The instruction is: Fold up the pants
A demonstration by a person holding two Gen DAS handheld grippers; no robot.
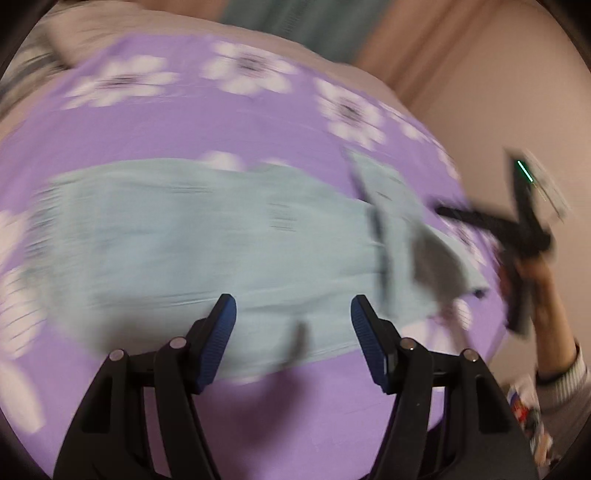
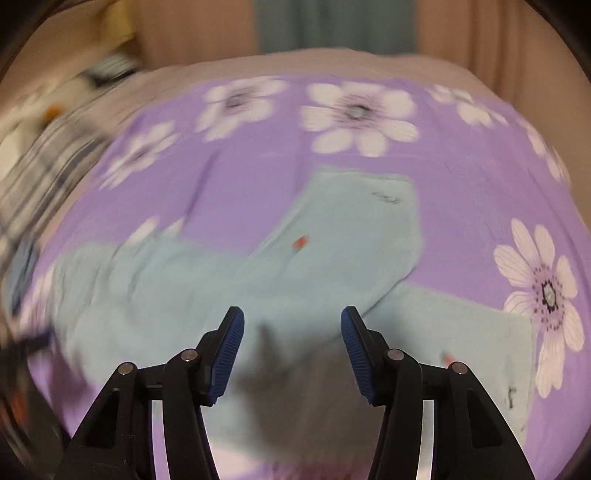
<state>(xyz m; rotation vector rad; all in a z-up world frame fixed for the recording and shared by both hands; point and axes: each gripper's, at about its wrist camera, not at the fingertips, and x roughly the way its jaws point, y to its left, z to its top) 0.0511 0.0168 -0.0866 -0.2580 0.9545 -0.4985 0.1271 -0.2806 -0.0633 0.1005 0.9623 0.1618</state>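
Pale blue pants (image 1: 192, 236) lie spread across a purple bedsheet with white flowers (image 1: 221, 122). My left gripper (image 1: 293, 317) hovers above their near edge, open, with nothing between its blue pads. In the right wrist view the same pants (image 2: 332, 243) show one leg folded up and over, with a small red mark on it. My right gripper (image 2: 291, 328) hangs over the near part of the cloth, open and empty, its shadow on the fabric. The right gripper (image 1: 517, 221) also appears blurred at the right of the left wrist view, held by a hand (image 1: 543, 280).
The purple sheet (image 2: 461, 192) covers a bed whose beige edge (image 2: 332, 62) runs along the far side. A pinkish wall and a teal curtain (image 2: 332, 26) stand behind. Blurred striped cloth and clutter (image 2: 48, 147) lie at the left. A grey sleeve (image 1: 565, 373) is at the right.
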